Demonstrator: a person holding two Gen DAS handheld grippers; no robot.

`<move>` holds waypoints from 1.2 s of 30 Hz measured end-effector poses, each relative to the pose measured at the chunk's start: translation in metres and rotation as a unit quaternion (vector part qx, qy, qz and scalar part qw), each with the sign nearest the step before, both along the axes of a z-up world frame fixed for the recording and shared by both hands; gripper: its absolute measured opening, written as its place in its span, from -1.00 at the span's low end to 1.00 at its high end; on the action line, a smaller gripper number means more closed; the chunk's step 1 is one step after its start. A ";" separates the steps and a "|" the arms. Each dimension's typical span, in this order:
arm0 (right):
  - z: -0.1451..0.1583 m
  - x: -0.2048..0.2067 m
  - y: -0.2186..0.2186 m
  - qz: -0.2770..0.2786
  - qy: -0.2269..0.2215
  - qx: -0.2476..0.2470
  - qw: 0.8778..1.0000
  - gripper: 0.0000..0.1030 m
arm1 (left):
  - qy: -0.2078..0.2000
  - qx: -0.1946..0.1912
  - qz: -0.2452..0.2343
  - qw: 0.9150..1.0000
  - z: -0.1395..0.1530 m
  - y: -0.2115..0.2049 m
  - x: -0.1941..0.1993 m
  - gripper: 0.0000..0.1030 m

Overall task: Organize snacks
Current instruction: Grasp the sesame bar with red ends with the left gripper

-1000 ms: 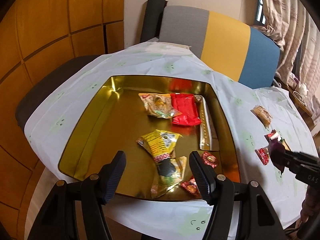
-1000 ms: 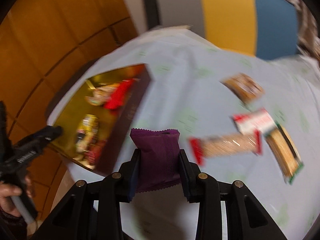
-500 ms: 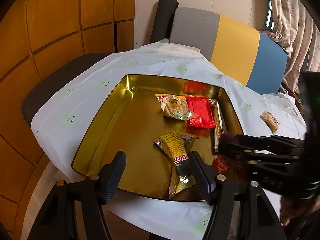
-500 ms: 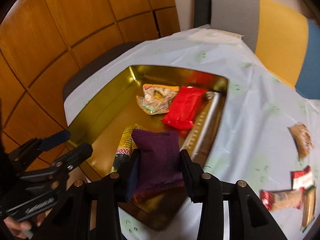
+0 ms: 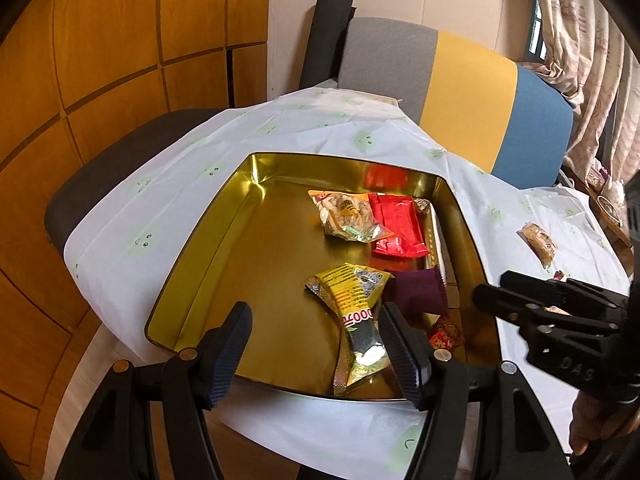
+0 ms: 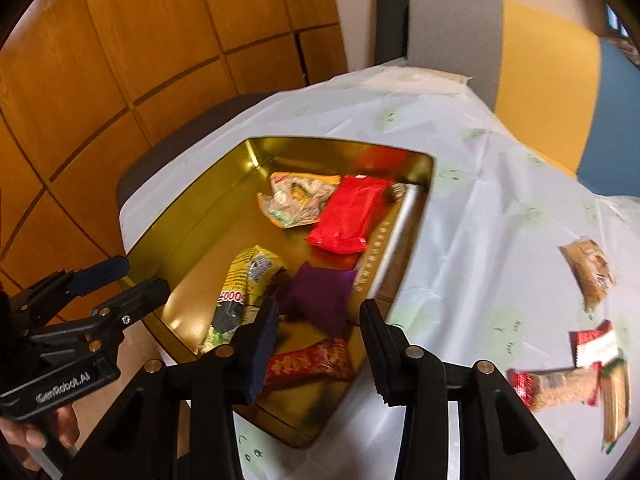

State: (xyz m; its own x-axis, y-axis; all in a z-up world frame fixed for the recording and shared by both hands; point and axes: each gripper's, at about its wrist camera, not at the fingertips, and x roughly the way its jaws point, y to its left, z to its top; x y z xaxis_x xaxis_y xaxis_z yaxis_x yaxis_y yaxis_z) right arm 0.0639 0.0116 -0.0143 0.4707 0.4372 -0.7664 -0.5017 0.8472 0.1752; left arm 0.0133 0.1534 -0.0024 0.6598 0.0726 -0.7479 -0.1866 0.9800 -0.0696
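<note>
A gold tin tray (image 5: 208,240) (image 6: 192,220) on the white tablecloth holds several snacks. A purple packet (image 5: 418,292) (image 6: 320,296) lies in it beside a yellow packet (image 5: 352,296) (image 6: 244,280), a red packet (image 5: 396,224) (image 6: 348,216) and a clear nut packet (image 5: 346,216) (image 6: 296,200). My right gripper (image 6: 316,344) is open and empty just above the purple packet; it also shows in the left wrist view (image 5: 492,292). My left gripper (image 5: 316,340) is open and empty over the tray's near edge.
Loose snacks lie on the cloth right of the tray: a brown packet (image 6: 592,272) (image 5: 538,240), a red-and-white packet (image 6: 596,346) and a long bar (image 6: 560,384). A small red packet (image 6: 308,364) sits in the tray's near corner. A grey, yellow and blue chair back (image 5: 460,100) stands behind the table.
My right gripper carried the purple packet from over the cloth to the tray, opened, and let it drop inside. My left gripper stayed open near the tray's front edge.
</note>
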 end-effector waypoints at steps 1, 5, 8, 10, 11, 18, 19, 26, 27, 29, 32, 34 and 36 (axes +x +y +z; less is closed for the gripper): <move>0.003 -0.002 -0.006 -0.008 -0.004 0.004 1.000 -0.17 | -0.001 0.001 -0.002 1.000 0.001 -0.001 0.000 0.29; 0.011 -0.010 -0.031 -0.041 -0.023 0.009 0.999 -0.06 | -0.006 0.007 -0.011 1.000 0.007 -0.008 -0.001 0.29; 0.012 -0.015 -0.055 -0.070 -0.027 0.010 0.997 -0.04 | -0.008 0.009 -0.018 1.000 0.009 -0.013 -0.002 0.29; 0.010 -0.018 -0.072 -0.090 -0.027 0.007 0.996 -0.04 | -0.007 0.010 -0.023 1.000 0.010 -0.017 -0.002 0.29; 0.009 -0.020 -0.081 -0.100 -0.025 0.004 0.995 -0.03 | -0.007 0.012 -0.026 1.000 0.011 -0.020 -0.002 0.29; -0.015 -0.034 -0.144 -0.176 -0.001 -0.010 0.984 0.02 | -0.008 0.018 -0.048 0.999 0.014 -0.037 -0.001 0.29; -0.018 -0.036 -0.152 -0.187 0.003 -0.012 0.982 0.02 | -0.009 0.020 -0.052 0.998 0.015 -0.040 -0.001 0.29; -0.035 -0.050 -0.203 -0.254 0.017 -0.033 0.967 0.07 | -0.006 0.026 -0.080 0.996 0.017 -0.061 0.002 0.29; -0.037 -0.052 -0.208 -0.260 0.020 -0.035 0.965 0.07 | -0.006 0.028 -0.084 0.996 0.017 -0.064 0.002 0.29; -0.042 -0.057 -0.217 -0.273 0.025 -0.042 0.961 0.08 | -0.005 0.029 -0.095 0.995 0.018 -0.072 0.003 0.29; -0.046 -0.062 -0.226 -0.287 0.028 -0.048 0.956 0.08 | -0.008 0.036 -0.118 0.992 0.020 -0.086 0.006 0.29; -0.049 -0.065 -0.233 -0.297 0.033 -0.048 0.953 0.08 | -0.010 0.039 -0.138 0.990 0.022 -0.097 0.008 0.29; -0.051 -0.066 -0.239 -0.307 0.038 -0.047 0.950 0.08 | -0.009 0.039 -0.158 0.987 0.022 -0.109 0.010 0.29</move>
State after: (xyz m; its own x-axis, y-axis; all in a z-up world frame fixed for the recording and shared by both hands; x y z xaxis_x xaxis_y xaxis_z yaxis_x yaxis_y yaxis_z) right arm -0.0026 -0.2275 -0.0654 0.5573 0.0267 -0.8299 0.1028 0.9896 0.1009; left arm 0.0237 0.0442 0.0200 0.6722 -0.0825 -0.7357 0.1303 0.9914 0.0079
